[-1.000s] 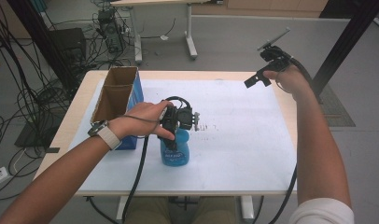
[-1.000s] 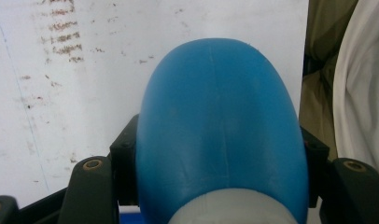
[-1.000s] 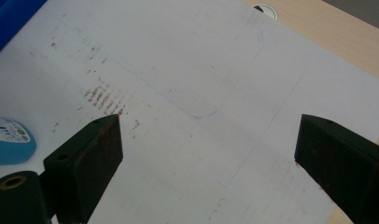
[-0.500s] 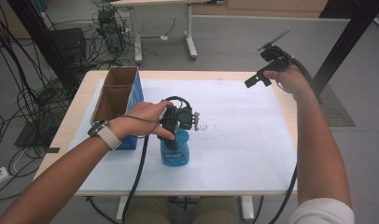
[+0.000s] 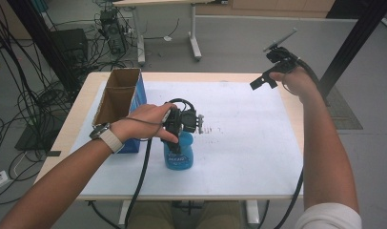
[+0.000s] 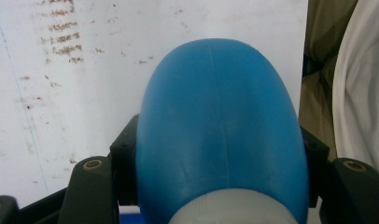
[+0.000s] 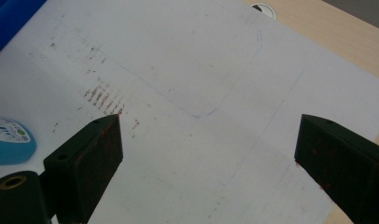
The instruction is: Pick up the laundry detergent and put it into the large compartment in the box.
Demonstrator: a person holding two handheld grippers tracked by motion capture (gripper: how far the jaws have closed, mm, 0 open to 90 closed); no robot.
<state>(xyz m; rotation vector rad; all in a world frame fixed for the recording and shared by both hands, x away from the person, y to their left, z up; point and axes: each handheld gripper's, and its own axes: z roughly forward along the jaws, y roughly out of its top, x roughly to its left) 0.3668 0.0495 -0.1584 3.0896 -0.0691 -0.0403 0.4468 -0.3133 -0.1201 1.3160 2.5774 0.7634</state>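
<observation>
A blue plastic bottle (image 5: 180,156) stands upright on the white sheet near the table's front, left of the middle. My left gripper (image 5: 178,138) comes down over its top, and its jaws press both sides of the bottle (image 6: 220,116) just below the pale cap. My right gripper (image 5: 262,82) hangs in the air over the far right part of the table, apart from the bottle. In the right gripper view its jaws (image 7: 208,140) stand wide open with nothing between them, and the bottle's label (image 7: 10,137) peeks in at the left edge.
An open cardboard box with blue sides (image 5: 116,102) stands at the table's left, close to my left hand. A white sheet (image 5: 249,143) with brown smudges covers most of the wooden table (image 5: 296,119). Cables, a desk's legs and black posts surround the table.
</observation>
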